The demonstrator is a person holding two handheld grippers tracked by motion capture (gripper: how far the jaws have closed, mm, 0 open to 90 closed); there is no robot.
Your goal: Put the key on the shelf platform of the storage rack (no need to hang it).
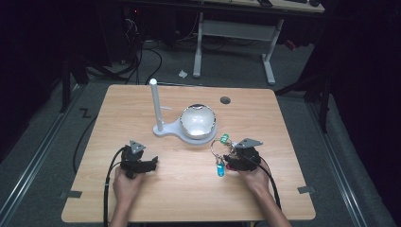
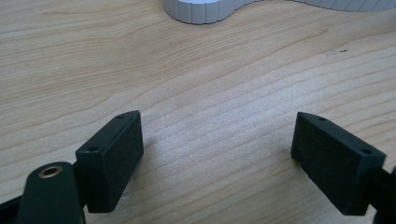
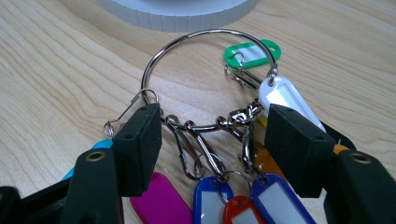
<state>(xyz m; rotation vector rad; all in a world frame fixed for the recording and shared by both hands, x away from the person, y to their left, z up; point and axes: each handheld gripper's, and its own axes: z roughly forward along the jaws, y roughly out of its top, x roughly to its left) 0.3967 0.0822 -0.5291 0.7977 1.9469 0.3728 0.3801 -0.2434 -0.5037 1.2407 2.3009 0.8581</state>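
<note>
1. Wooden table (image 1: 142, 198) at the centre of a dark room, with a white stand (image 1: 163, 128) and its upright post above the middle; a shiny bowl (image 1: 198, 120) sits on the stand's base.
2. At lower right of the high view, the right gripper (image 1: 230, 161) is over a key ring (image 1: 218, 146) that lies flat on the wood just below the bowl.
3. Its jaws stand wide, straddling the wire ring (image 3: 205, 77) without pressing on it; nothing is held.
4. To grip well, I judge the jaws should close squarely on the near arc of wire, not on loose clips or tags (image 3: 212, 198), which would let the bundle swing.
5. The left gripper (image 2: 217, 149) is open and empty over bare wood at lower left.
6. From above, the tags blur into a few coloured specks; the right gripper view separates green (image 3: 252, 53), white, pink, blue and orange tags.
</note>
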